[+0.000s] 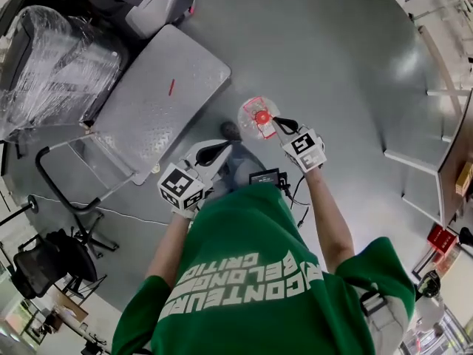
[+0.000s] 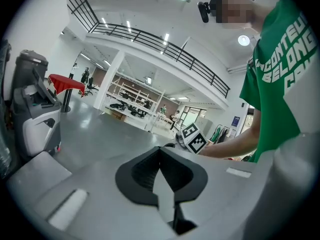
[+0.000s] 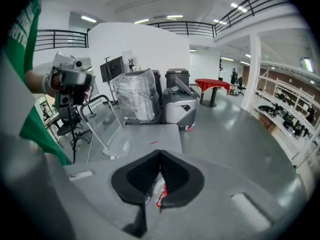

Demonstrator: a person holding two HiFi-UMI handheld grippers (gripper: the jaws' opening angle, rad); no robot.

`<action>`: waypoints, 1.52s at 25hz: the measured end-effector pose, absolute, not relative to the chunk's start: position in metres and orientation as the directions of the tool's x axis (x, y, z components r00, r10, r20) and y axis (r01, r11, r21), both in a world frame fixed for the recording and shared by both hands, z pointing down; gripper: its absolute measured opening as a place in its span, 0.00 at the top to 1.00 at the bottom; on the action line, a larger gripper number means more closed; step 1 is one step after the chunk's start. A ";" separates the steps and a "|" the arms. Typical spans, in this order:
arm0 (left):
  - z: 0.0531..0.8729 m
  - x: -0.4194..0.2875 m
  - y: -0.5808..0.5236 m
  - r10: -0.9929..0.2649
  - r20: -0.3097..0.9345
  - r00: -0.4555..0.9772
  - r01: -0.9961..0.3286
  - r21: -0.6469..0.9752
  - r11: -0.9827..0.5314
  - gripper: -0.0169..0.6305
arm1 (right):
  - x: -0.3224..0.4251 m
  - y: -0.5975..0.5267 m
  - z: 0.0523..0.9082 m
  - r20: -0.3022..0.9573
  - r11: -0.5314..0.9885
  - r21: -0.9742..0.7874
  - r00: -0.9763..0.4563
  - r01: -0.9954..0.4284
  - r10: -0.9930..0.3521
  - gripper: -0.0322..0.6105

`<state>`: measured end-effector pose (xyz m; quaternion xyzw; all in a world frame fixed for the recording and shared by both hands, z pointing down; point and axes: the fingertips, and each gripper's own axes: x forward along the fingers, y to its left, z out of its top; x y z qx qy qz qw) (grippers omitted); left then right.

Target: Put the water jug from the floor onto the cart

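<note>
nearest the camera in the head view is the person's green shirt [image 1: 251, 287], with both forearms reaching forward to 12 o'clock. the left gripper [image 1: 222, 150] sits at about 11 o'clock from the chest. its own view shows the left gripper [image 2: 160, 151] with its dark jaws drawn together at the tips and nothing held between them. it points out across the open grey floor [image 1: 332, 72], clear of the jug. the right gripper [image 1: 281, 123] is at about 1 o'clock from the chest and tilts downward. its jaws are closed, and their tips lie right against the rim of the water jug [image 1: 250, 114], at roughly 4 o'clock from the jug's red cap [image 1: 262, 117]. in the right gripper view the jaws of the right gripper [image 3: 160, 155] meet at the tip. a sliver of the jug's clear plastic and a bit of red [image 3: 157, 191] show in the narrow slit below the tip, though i cannot tell whether the jaws pinch any of it. the jug is seen from straight above, upright and set against the floor. it is just beyond a dark shoe [image 1: 230, 130] and is not on the cart. the cart [image 1: 159, 87], a flat grey platform with a small red mark [image 1: 171, 87], lies at about 10 o'clock from the jug, its near corner close to the jug but apart from it. the cart's black handle [image 1: 52, 170] is at the end away from the jug. farther off, at 10 to 11 o'clock, stand a plastic-wrapped bundle [image 1: 55, 65] and a grey machine [image 1: 148, 2].
</note>
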<state>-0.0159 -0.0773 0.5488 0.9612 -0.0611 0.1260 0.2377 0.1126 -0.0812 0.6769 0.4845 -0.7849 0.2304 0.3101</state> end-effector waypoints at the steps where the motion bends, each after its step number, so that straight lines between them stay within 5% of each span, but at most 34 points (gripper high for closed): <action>1: 0.551 -0.012 -0.077 -0.052 0.277 0.959 -0.174 0.439 -0.881 0.96 | 0.116 -0.078 0.687 0.722 0.417 -0.065 -0.331 -0.907 -0.608 0.96; 9: 0.573 0.004 -0.070 -0.001 0.314 0.950 -0.158 0.476 -0.865 0.96 | 0.122 -0.062 0.771 0.802 0.371 -0.123 -0.312 -0.921 -0.509 0.89; 19: 0.594 0.020 -0.052 0.118 0.355 0.928 -0.086 0.509 -0.856 0.96 | 0.133 -0.063 0.867 0.869 0.311 -0.132 -0.261 -0.941 -0.420 0.67; 38: 0.626 -0.012 -0.042 0.102 0.353 0.930 -0.145 0.608 -0.781 0.96 | 0.123 -0.057 0.952 0.938 0.239 -0.164 -0.226 -0.957 -0.263 0.57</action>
